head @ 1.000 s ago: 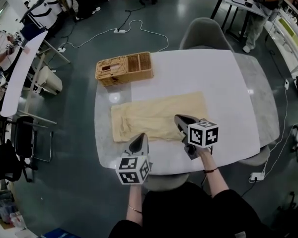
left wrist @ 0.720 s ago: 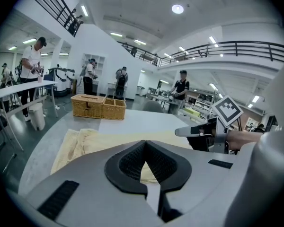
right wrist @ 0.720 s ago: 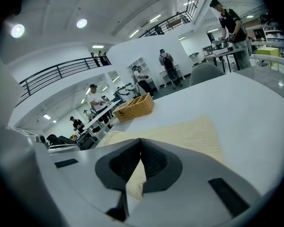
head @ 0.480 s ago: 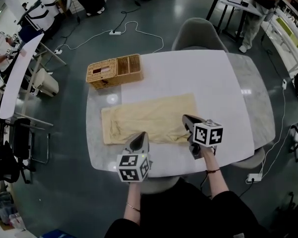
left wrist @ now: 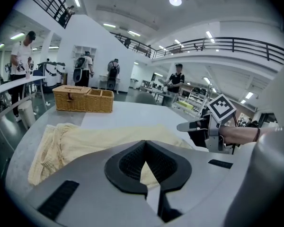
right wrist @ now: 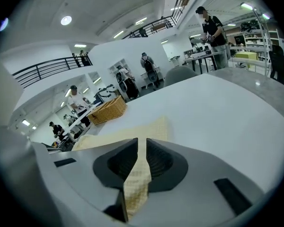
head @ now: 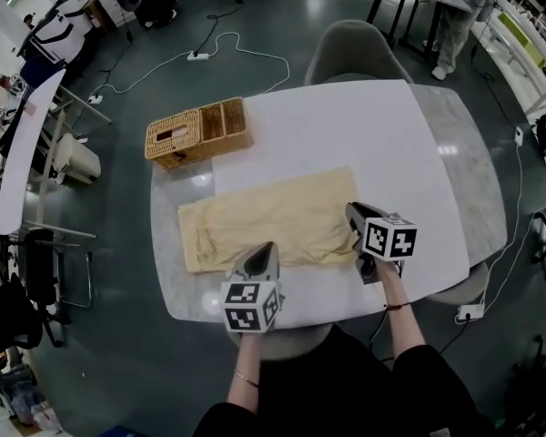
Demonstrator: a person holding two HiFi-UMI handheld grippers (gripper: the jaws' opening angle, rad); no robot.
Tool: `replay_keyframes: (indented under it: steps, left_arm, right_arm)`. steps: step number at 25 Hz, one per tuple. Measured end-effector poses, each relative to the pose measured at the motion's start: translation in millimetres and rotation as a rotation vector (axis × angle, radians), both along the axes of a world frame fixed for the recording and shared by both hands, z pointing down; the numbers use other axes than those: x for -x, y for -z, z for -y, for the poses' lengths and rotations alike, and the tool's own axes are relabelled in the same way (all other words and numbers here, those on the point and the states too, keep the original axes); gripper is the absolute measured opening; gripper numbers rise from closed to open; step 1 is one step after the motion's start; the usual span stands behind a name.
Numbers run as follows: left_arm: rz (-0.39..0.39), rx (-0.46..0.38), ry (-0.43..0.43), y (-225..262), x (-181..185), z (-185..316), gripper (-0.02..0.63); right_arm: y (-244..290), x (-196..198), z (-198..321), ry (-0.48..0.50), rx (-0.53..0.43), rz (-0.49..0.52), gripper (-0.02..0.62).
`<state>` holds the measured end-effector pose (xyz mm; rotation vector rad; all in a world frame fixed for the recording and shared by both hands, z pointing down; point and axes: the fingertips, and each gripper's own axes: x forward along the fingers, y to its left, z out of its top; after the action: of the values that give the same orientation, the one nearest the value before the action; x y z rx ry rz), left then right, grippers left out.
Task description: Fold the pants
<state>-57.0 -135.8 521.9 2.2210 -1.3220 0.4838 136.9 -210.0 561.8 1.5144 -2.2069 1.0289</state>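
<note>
The pale yellow pants lie flat and lengthwise across the white table. My left gripper is at the middle of their near edge. Its jaws meet at the tip, with yellow cloth showing in the gap behind them. At the pants' right end my right gripper is shut on the fabric. A strip of the cloth runs between its jaws and hangs toward the camera. The right gripper also shows from the left gripper view.
A wicker basket stands at the table's far left corner, beyond the pants. A grey chair is tucked in at the far side. Cables lie on the floor beyond. People stand at other tables in the background.
My right gripper has shifted along the pants toward their right end and sunk a little. The left gripper has moved slightly along the near edge. The head view has drifted.
</note>
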Motion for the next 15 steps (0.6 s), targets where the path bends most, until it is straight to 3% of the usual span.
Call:
replay_keyframes:
  steps: [3,11,15]
  left_arm:
    - [0.007,0.019,-0.006,-6.4,0.7,3.9,0.008]
    - [0.009,0.051,-0.021,-15.3,-3.4,11.9,0.008]
    - [0.011,0.063,-0.029,-19.2,-6.9,11.7,0.008]
  right_arm:
    - [-10.4,-3.2,6.2,-0.014,0.025,-0.01,0.03]
    - [-32.3,-17.5,18.7,-0.05,0.064,-0.066,0.179]
    - [-46.1,-19.8,19.9,-0.045,0.096,-0.074,0.202]
